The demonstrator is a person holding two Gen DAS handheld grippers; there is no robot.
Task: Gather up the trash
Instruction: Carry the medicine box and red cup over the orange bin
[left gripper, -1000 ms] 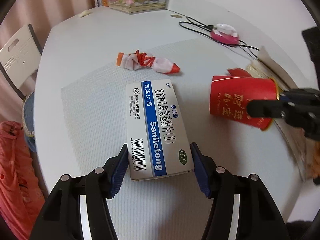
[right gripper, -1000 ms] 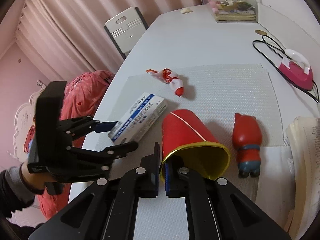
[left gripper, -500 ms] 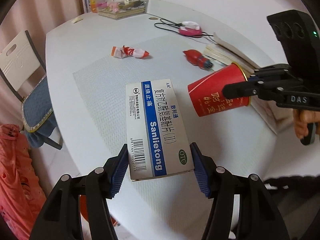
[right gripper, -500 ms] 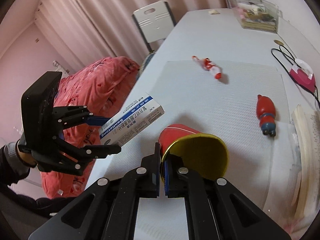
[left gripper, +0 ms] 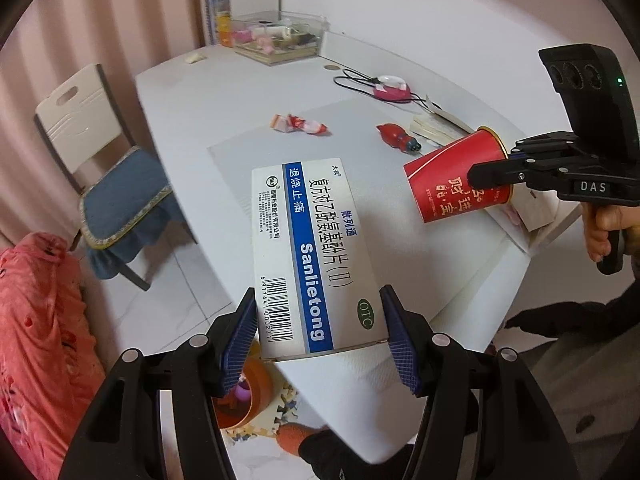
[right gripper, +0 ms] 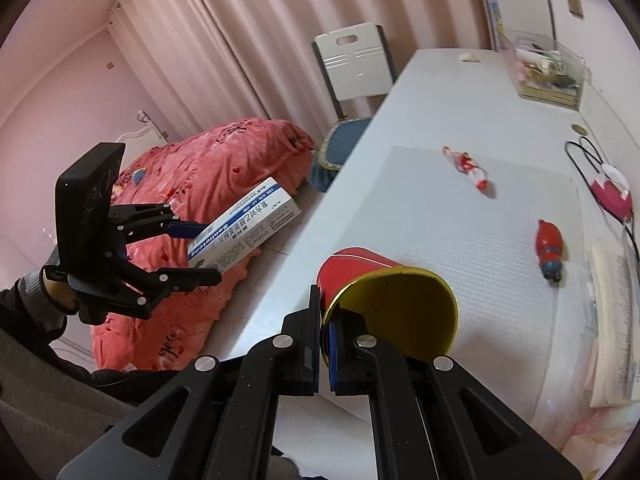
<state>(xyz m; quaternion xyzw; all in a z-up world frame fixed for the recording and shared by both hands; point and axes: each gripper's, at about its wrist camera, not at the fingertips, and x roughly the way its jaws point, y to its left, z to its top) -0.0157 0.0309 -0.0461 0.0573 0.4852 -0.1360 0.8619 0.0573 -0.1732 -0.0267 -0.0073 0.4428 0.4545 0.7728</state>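
My left gripper (left gripper: 318,334) is shut on a white and blue medicine box (left gripper: 308,256) and holds it in the air beyond the table's near edge; it also shows in the right wrist view (right gripper: 244,226). My right gripper (right gripper: 326,344) is shut on the rim of a red paper cup (right gripper: 384,300) with a gold inside, held above the table; the cup shows in the left wrist view (left gripper: 456,180). A crumpled red and white wrapper (left gripper: 298,124) and a small red bottle (left gripper: 396,136) lie on the white mat (left gripper: 360,152).
The white table (left gripper: 224,92) carries a clear box of items (left gripper: 280,38), a pink device with a black cord (left gripper: 390,90) and an open book (right gripper: 612,320). A chair with a blue cushion (left gripper: 120,196) and a red blanket (right gripper: 208,200) stand beside it. An orange container (left gripper: 248,392) sits on the floor below.
Both grippers have lifted and pulled back from the table with their loads. The box now hangs past the table edge, over the floor.
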